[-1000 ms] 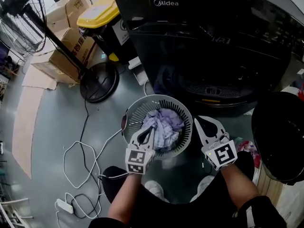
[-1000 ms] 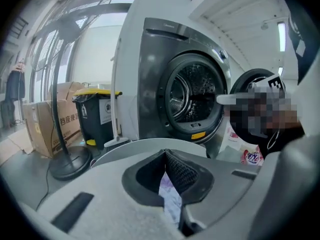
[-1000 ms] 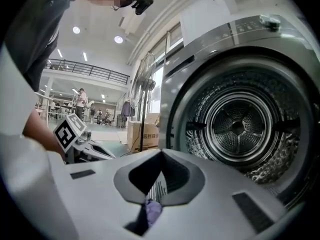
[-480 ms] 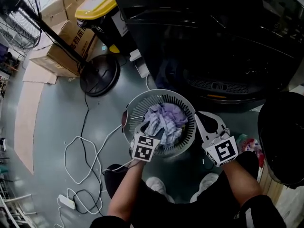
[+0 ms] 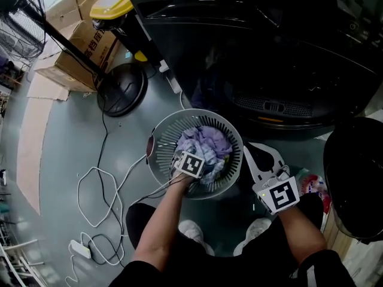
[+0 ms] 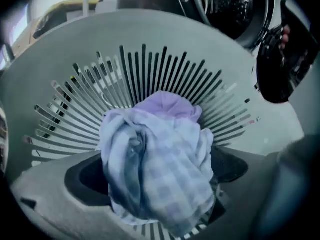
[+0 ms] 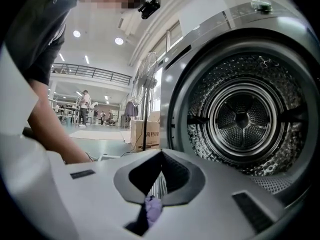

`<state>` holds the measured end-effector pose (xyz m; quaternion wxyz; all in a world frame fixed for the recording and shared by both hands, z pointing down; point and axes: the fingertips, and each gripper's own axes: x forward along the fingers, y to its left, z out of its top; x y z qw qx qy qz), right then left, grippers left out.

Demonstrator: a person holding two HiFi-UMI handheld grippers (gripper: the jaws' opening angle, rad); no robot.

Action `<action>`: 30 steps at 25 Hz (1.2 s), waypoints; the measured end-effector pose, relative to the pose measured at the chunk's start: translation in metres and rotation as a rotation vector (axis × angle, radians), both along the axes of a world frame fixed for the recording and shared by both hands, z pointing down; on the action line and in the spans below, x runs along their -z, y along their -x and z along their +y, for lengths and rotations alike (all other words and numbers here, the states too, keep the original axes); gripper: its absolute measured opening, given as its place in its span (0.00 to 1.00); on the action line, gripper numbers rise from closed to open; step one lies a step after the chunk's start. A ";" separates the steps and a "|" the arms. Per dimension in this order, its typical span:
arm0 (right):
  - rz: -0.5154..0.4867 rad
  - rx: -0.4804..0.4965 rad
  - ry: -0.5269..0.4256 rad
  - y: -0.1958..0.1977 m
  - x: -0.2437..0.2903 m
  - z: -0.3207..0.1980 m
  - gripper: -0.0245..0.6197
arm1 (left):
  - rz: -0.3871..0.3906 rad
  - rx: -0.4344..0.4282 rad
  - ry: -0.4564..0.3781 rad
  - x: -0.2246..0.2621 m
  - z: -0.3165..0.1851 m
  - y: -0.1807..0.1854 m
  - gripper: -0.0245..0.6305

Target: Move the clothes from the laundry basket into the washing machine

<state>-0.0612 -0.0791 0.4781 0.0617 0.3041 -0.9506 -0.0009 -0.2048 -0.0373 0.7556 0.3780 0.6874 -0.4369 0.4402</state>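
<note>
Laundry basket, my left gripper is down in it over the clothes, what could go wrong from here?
1. The fingers of the left gripper have just been opening, and the clothes sit between them, not yet pinched. Closing may catch only the checked cloth, so the purple piece could trail or drop.
2. Lifting the tangled bundle might drag or tip the laundry basket.
3. The white cable on the floor beside the basket could snag a foot.
</note>
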 end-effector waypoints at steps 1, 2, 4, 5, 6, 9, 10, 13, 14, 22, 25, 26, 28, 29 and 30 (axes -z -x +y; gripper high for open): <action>0.001 -0.003 0.009 -0.002 -0.002 0.000 0.05 | -0.015 -0.012 0.048 -0.014 0.006 0.000 0.90; 0.003 -0.002 0.010 -0.003 -0.003 0.001 0.05 | -0.026 -0.016 0.082 -0.027 0.012 0.001 0.90; 0.007 0.001 0.009 -0.004 -0.005 0.000 0.05 | -0.032 -0.012 0.121 -0.045 0.017 0.002 0.90; 0.008 0.000 0.009 -0.004 -0.005 -0.001 0.05 | -0.038 -0.015 0.143 -0.053 0.020 0.003 0.90; 0.007 0.001 0.005 -0.004 -0.005 -0.002 0.05 | -0.050 -0.028 0.161 -0.059 0.022 0.002 0.89; 0.002 0.016 -0.042 -0.003 -0.002 -0.001 0.05 | -0.107 -0.080 0.198 -0.071 0.026 0.003 0.89; 0.007 0.018 -0.043 -0.003 -0.003 -0.001 0.05 | -0.118 -0.095 0.204 -0.073 0.027 0.003 0.89; 0.016 0.020 -0.039 -0.004 -0.004 -0.001 0.05 | -0.131 -0.134 0.215 -0.072 0.028 0.003 0.89; 0.014 0.019 -0.042 -0.004 -0.003 -0.001 0.05 | -0.135 -0.143 0.209 -0.070 0.027 0.004 0.87; 0.008 0.029 -0.064 -0.001 0.005 0.004 0.05 | -0.108 -0.166 -0.018 0.007 0.005 -0.006 0.20; -0.003 0.026 -0.076 0.001 0.010 0.002 0.05 | -0.058 -0.130 -0.165 0.061 -0.007 -0.007 0.19; -0.007 0.024 -0.081 0.001 0.012 0.002 0.05 | -0.042 -0.121 -0.212 0.079 -0.010 -0.008 0.19; -0.007 0.019 -0.091 0.001 0.015 0.001 0.05 | -0.022 -0.106 -0.298 0.110 -0.010 -0.006 0.19; -0.008 0.015 -0.095 0.000 0.016 0.000 0.05 | -0.016 -0.098 -0.335 0.125 -0.008 -0.004 0.19; -0.008 0.008 -0.096 -0.001 0.018 0.000 0.05 | -0.011 -0.089 -0.369 0.138 -0.006 -0.002 0.19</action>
